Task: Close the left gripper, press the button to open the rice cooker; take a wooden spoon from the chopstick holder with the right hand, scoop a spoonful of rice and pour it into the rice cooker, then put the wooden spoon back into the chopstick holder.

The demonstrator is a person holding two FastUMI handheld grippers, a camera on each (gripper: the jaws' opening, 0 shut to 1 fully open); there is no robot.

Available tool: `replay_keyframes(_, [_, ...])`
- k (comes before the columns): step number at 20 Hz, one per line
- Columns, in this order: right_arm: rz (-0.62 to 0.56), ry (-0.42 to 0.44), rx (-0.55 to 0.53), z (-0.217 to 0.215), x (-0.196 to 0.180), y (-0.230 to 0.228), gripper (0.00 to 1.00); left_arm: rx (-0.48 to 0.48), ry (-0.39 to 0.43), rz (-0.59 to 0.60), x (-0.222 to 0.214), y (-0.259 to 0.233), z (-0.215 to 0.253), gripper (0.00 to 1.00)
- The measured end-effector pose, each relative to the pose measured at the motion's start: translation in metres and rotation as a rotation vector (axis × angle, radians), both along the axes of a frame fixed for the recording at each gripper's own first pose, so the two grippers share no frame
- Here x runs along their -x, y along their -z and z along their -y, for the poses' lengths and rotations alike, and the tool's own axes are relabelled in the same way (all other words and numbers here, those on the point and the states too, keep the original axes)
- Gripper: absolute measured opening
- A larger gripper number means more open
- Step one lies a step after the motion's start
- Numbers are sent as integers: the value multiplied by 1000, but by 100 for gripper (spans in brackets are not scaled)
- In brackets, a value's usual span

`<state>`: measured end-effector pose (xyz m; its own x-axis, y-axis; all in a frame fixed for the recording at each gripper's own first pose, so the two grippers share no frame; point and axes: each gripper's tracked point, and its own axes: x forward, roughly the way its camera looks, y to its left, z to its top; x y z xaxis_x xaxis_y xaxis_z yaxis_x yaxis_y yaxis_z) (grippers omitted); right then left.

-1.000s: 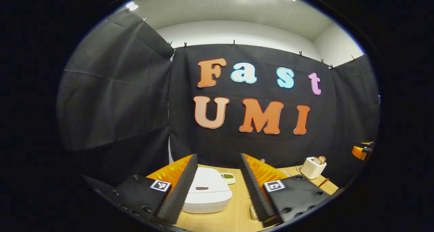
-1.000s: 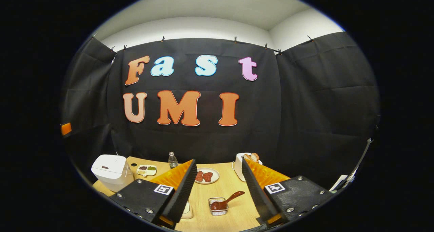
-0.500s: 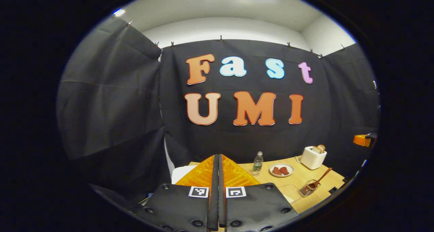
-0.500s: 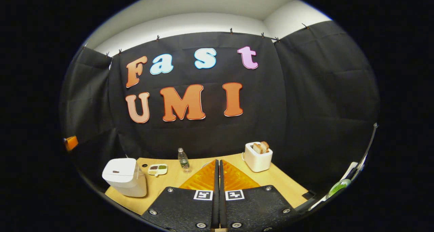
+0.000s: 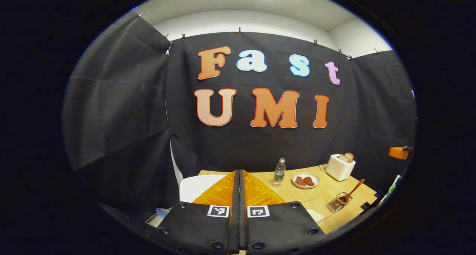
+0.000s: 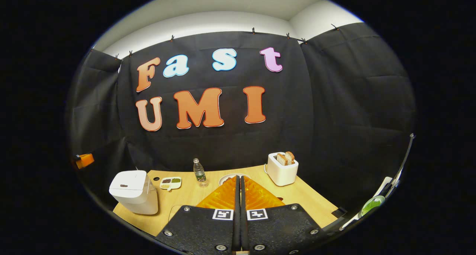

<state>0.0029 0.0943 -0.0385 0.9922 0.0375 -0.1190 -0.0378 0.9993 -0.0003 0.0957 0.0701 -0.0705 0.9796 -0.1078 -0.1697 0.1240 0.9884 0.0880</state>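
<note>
The white rice cooker (image 6: 132,186) stands at the table's left end with its lid down; in the left gripper view its top (image 5: 197,186) peeks out behind my fingers. A wooden spoon (image 5: 352,191) leans in the wire chopstick holder (image 5: 339,203) near the right front edge. A small divided dish of grains (image 6: 170,182) lies beside the cooker. My left gripper (image 5: 239,173) is shut on nothing, held above and before the cooker. My right gripper (image 6: 238,178) is also shut and empty, over the table's middle. Each gripper shows far off in the other's view (image 5: 399,152) (image 6: 84,160).
A water bottle (image 6: 199,172) stands at the back. A plate of meat slices (image 5: 305,180) and a white toaster with bread (image 6: 282,168) sit to the right. A clear flat tray (image 5: 316,208) lies on the wooden table (image 6: 186,199).
Both grippers were open a second ago and have shut. Since half a second ago both have drawn back slightly, so more of the table shows.
</note>
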Motion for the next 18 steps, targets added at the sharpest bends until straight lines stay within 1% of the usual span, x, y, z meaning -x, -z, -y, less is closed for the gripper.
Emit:
replay_keyframes(3, [7,20,7,4,-6,1,0,39,-15,-84,-41,45,-18,4])
replay_keyframes(5, [11,16,3,4,-6,2,0,33,-46,-139,-65,80,-36,4])
replay_keyframes(7, [-10,26,9,9,-8,13,0,53,-68,-196,-82,110,-47,4])
replay_keyframes(9, [-26,39,18,16,-8,21,0,39,-103,-239,-90,131,-60,4])
replay_keyframes(12, [-52,76,36,30,-8,33,0,40,-113,-287,-99,155,-62,4])
replay_keyframes(14, [-64,94,27,35,-8,39,0,27,-113,-305,-99,163,-61,4])
replay_keyframes(17, [-69,97,19,35,-8,42,0,20,-128,-345,-98,181,-62,3])
replay_keyframes(18, [-73,96,27,35,-8,43,0,24,-126,-327,-101,178,-62,3])
